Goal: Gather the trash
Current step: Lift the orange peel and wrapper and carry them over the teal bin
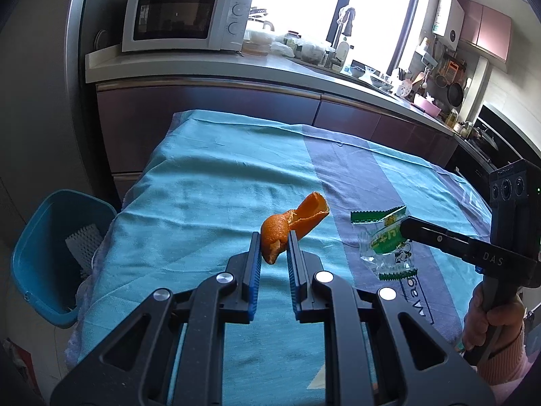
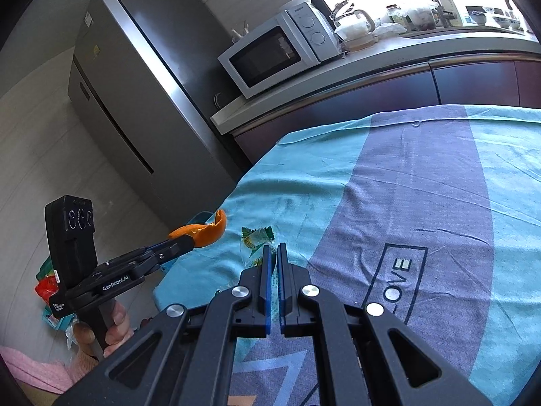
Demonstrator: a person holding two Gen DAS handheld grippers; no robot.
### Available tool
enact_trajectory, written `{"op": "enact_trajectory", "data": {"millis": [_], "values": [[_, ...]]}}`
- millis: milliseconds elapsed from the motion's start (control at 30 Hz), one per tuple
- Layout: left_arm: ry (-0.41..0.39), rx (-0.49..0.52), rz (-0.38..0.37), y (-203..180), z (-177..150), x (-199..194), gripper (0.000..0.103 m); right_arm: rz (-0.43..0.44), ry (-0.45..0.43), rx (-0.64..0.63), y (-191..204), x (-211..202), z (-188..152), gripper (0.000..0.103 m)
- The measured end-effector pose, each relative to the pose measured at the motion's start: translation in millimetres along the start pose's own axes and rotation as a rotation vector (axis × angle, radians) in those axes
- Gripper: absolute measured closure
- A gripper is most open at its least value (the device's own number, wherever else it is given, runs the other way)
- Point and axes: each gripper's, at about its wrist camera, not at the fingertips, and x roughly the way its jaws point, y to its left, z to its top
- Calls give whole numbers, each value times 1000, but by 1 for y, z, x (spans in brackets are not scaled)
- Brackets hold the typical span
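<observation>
Both grippers held trash above the cloth-covered table.

The left gripper (image 1: 274,248) pinched an orange peel (image 1: 290,225) between narrow fingers (image 1: 254,264), lifted clear of the table (image 1: 209,182). The right gripper (image 2: 274,253) was closed tight on a clear green-edged wrapper (image 2: 255,238), beside the peel. A blue bin (image 1: 50,253) stood below the table's left edge.

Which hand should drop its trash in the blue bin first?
Probably left: the left gripper holds the orange peel nearer the blue bin at the table's left; the right gripper holds the wrapper farther away.
</observation>
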Motion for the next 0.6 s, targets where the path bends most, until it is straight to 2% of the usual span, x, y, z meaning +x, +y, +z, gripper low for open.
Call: {"op": "enact_trajectory", "data": {"millis": [600], "values": [[-15, -36, 41, 23, 1, -14, 88, 38, 32, -39, 21, 21, 3, 101]]}}
